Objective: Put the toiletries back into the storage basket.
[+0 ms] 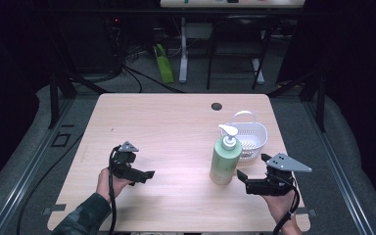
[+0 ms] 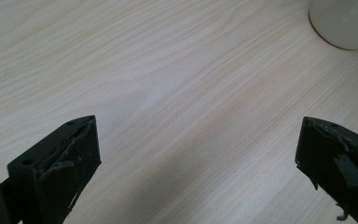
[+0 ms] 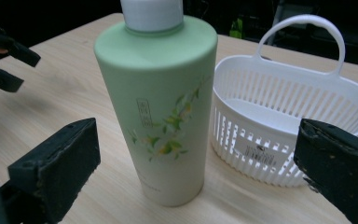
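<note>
A pale green pump bottle [image 1: 225, 159] with a white pump head stands upright on the wooden table [image 1: 166, 122], right of centre. In the right gripper view the bottle [image 3: 161, 109] is close ahead, printed with leaves and flowers. My right gripper [image 1: 245, 180] is open just right of the bottle, its jaws wide apart [image 3: 198, 172] and not touching it. My left gripper [image 1: 144, 175] sits open at the front left, over bare wood [image 2: 198, 154]. The bottle's base [image 2: 345, 23] shows at the top right of the left gripper view.
A white slotted plastic basket [image 1: 249, 137] with a loop handle stands just behind and right of the bottle; its rim [image 3: 289, 86] shows it empty. A dark round hole [image 1: 217, 106] marks the table's far side. Table legs, cables and a green bag lie beyond.
</note>
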